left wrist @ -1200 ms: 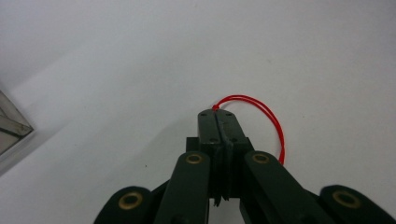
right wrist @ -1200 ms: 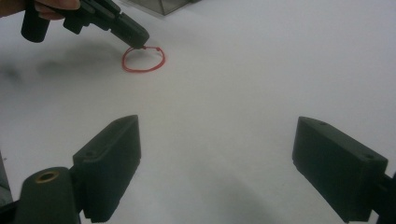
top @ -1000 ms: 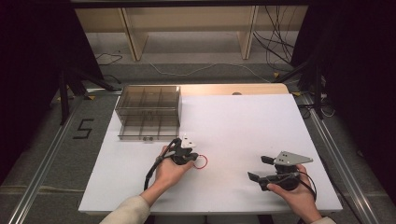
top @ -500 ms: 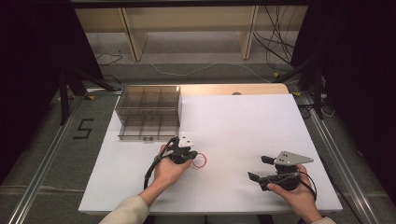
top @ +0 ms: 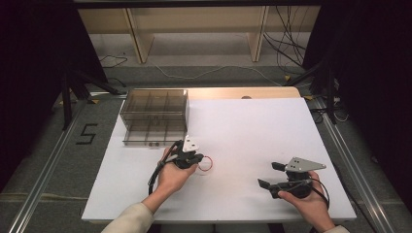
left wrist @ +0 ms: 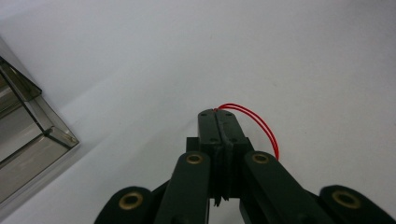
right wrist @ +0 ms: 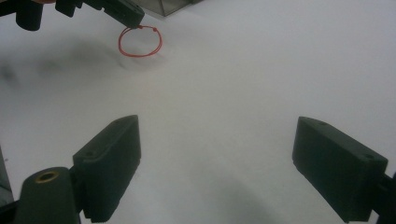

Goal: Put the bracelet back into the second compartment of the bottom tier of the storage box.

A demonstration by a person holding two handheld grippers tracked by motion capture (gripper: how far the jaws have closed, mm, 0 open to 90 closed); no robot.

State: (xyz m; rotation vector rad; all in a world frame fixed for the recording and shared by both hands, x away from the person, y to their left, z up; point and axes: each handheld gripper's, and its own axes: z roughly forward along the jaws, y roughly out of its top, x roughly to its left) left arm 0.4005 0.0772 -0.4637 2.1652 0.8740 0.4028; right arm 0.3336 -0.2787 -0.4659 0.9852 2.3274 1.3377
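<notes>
- Two grippers show in the high view: the left gripper (top: pixel 198 158) pinches a red loop (top: pixel 206 163) just in front of the clear drawer box (top: pixel 154 116); the right gripper (top: pixel 272 175) stands wide, holding nothing.
- Left gripper view: jaws closed together on the red loop (left wrist: pixel 261 125), above the white table (left wrist: pixel 303 60).
- Right gripper view: its jaws are far apart, the red loop (right wrist: pixel 140 41) hanging ahead from the left gripper (right wrist: pixel 135 19).

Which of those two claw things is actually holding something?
The left gripper: its jaws are pinched shut on a red loop. The right gripper has its jaws spread wide, nothing between them.
</notes>
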